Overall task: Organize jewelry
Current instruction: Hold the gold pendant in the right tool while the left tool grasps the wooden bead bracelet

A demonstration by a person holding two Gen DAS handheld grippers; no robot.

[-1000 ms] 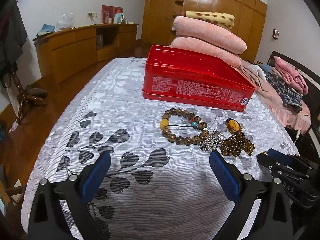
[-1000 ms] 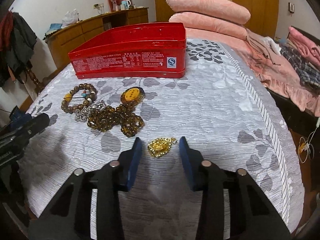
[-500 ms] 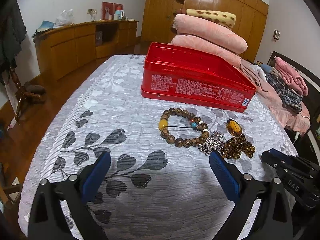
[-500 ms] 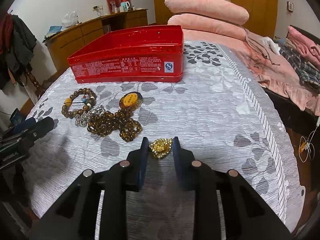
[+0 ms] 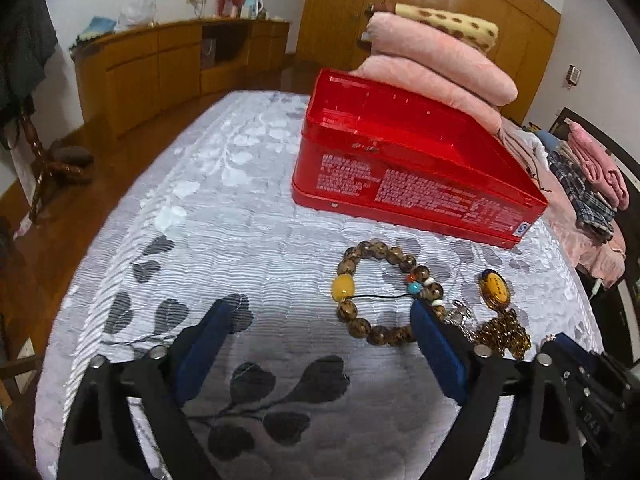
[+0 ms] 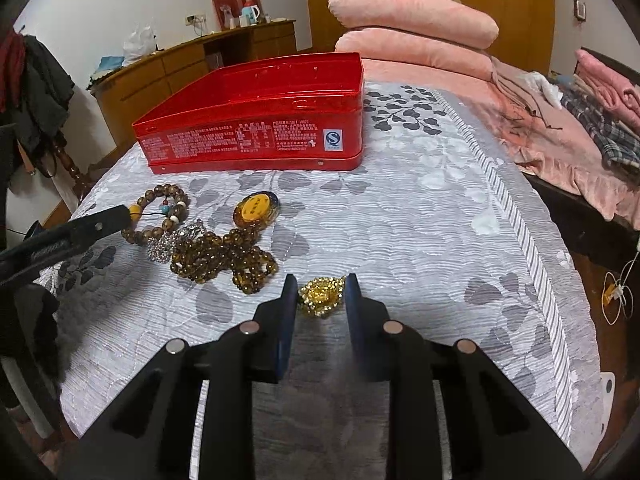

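My right gripper (image 6: 321,294) is shut on a gold chain piece (image 6: 321,295), both pads touching it just above the bedspread. My left gripper (image 5: 322,316) is open and empty, low over the bed; its right finger overlaps the brown bead bracelet (image 5: 360,280). An open red tin (image 5: 404,160) sits beyond, also in the right wrist view (image 6: 256,136). The bracelet (image 6: 160,216), a silver chain (image 6: 172,240), an amber bead necklace (image 6: 224,256) and its yellow pendant (image 6: 256,208) lie in a heap left of the right gripper.
Folded pink blankets (image 6: 412,36) are stacked behind the tin. Clothes (image 6: 592,120) are piled at the right. The bed edge drops off at the right (image 6: 572,320). A wooden cabinet (image 5: 160,60) stands far left.
My right gripper has closed from wide apart onto the gold chain piece. My left gripper has moved forward and right, toward the bracelet and tin, still open.
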